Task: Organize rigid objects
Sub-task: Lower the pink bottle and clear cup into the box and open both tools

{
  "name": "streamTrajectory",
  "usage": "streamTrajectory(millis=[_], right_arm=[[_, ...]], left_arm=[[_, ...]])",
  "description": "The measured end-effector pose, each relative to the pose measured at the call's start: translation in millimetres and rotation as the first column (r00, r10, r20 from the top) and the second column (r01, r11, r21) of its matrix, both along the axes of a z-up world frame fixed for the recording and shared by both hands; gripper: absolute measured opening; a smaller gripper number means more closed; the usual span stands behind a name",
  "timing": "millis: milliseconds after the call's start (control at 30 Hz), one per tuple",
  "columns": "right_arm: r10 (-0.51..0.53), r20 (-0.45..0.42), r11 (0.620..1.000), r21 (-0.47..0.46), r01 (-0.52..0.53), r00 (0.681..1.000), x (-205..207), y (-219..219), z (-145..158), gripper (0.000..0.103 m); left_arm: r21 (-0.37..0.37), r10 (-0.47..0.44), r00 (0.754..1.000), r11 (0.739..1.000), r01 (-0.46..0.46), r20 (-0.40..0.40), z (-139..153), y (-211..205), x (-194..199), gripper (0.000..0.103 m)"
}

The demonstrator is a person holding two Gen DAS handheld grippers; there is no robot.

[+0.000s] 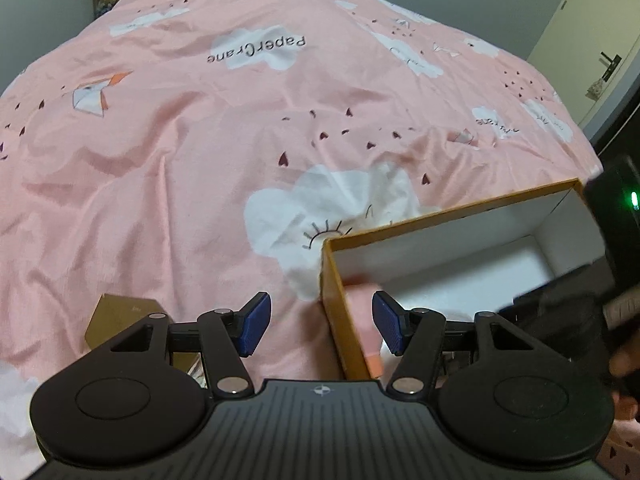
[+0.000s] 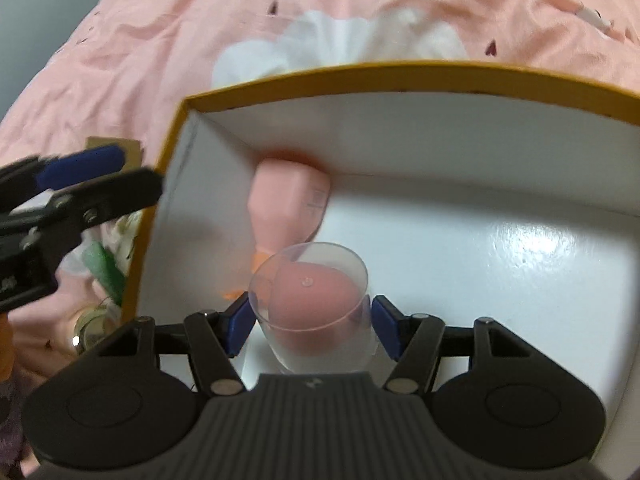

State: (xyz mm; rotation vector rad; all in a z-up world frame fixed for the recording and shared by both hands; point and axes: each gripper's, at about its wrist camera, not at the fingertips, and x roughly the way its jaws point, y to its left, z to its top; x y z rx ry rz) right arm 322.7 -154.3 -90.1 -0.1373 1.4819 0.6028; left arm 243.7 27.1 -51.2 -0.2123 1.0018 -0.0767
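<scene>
Resting on pink bedspread (image 1: 160, 152): yellow-walled white box (image 2: 440, 76) | pink bottle (image 2: 288, 204) lying inside box's far-left corner | right gripper (image 2: 312, 320) over box, clamping frosted cup (image 2: 310, 308) | left gripper (image 1: 320, 326) spread, straddling box's left wall, holding nothing

Dim, blurry fisheye; glare inside box (image 2: 532, 240)

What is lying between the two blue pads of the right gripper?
A frosted clear plastic cap over a pink top sits between the right gripper pads, seen in the right wrist view.
</scene>
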Motion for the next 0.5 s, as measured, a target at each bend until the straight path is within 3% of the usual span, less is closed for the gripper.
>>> streamTrajectory(millis=[200, 300, 500], right_arm=[[-0.146, 0.073, 0.989, 0.015, 0.145, 0.987, 22, -1, -9, 0.062], [-0.189, 0.059, 0.982, 0.039, 0.187, 0.980, 25, -6, -13, 0.064], [-0.180, 0.061, 0.983, 0.034, 0.178, 0.982, 16, -2, -10, 0.070]], left_arm=[[0.011, -0.006, 1.000, 1.000, 0.006, 0.006, -2, 6, -6, 0.069], [0.010, -0.009, 1.000, 1.000, 0.009, 0.009, -2, 7, -6, 0.069], [0.003, -0.005, 1.000, 1.000, 0.005, 0.014, -4, 7, -6, 0.069]])
